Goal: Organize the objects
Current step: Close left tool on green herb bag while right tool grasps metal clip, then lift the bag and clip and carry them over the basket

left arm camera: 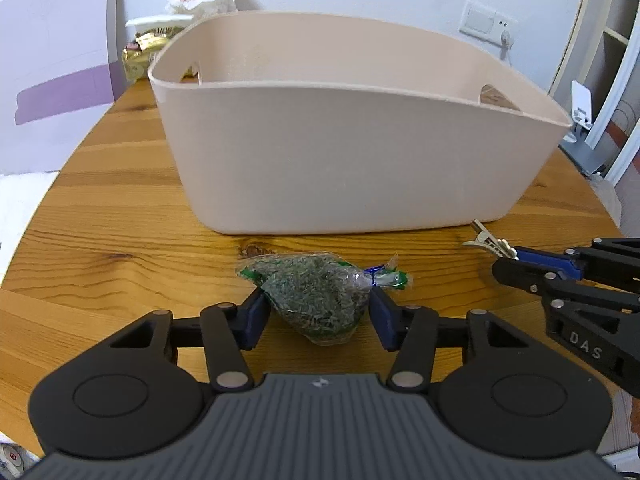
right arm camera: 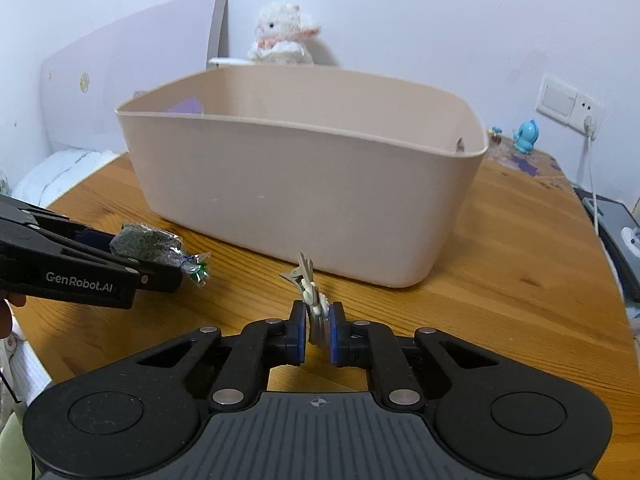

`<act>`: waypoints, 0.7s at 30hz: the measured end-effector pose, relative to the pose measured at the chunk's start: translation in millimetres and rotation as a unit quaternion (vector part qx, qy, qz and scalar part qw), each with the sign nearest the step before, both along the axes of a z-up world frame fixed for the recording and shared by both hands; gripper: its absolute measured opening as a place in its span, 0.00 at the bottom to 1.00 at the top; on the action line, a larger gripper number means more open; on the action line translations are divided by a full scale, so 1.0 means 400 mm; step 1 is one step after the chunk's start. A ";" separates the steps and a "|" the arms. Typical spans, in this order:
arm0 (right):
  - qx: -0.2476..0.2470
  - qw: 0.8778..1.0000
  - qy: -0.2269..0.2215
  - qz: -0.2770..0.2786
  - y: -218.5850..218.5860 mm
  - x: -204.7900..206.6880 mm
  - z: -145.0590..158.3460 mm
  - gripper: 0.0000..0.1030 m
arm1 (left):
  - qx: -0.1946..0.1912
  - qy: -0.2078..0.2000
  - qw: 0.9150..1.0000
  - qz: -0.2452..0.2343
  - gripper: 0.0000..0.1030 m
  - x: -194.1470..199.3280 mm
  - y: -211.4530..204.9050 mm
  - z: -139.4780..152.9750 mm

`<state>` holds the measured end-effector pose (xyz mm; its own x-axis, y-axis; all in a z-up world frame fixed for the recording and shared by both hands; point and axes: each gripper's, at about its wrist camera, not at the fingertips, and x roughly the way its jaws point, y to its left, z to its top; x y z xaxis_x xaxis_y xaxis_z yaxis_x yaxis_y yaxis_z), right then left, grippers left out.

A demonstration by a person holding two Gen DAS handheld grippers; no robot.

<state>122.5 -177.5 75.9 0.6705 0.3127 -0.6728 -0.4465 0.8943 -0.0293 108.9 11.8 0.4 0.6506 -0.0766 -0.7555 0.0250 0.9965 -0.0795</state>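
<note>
Wooden tabletop (left arm camera: 120, 216) is occupied by a beige tub (left arm camera: 340, 152); just before it, a clear packet of green bits (left arm camera: 316, 296) is pinched by the left gripper (left arm camera: 318, 316) — beside it, a hair clip (right arm camera: 310, 292) is clamped by the right gripper (right arm camera: 319, 330).

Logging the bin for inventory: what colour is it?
Pale pinkish beige, plain, no pattern: the bin shows best in the right wrist view.

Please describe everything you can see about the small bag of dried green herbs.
The small bag of dried green herbs is clear plastic, filled with dark green flakes, its neck tied with a blue twist on the right. It sits between the blue pads of the left claw, just before the beige bin, above the wooden table.
</note>
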 end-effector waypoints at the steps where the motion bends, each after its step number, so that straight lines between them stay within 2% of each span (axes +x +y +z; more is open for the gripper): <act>1: 0.001 1.000 -0.005 -0.001 -0.004 -0.006 0.008 0.10 | 0.001 -0.005 1.000 -0.001 0.54 -0.006 -0.003 0.009; 7: 0.022 0.999 -0.036 -0.008 -0.049 -0.060 0.077 0.11 | 0.008 -0.040 0.999 -0.009 0.54 -0.052 -0.004 0.074; 13: 0.042 0.996 -0.075 -0.016 -0.067 -0.067 0.155 0.11 | 0.016 -0.081 0.997 -0.011 0.54 -0.085 0.001 0.155; 21: 0.057 0.992 -0.113 -0.029 -0.084 -0.029 0.240 0.11 | 0.029 -0.128 0.991 -0.008 0.54 -0.051 0.003 0.248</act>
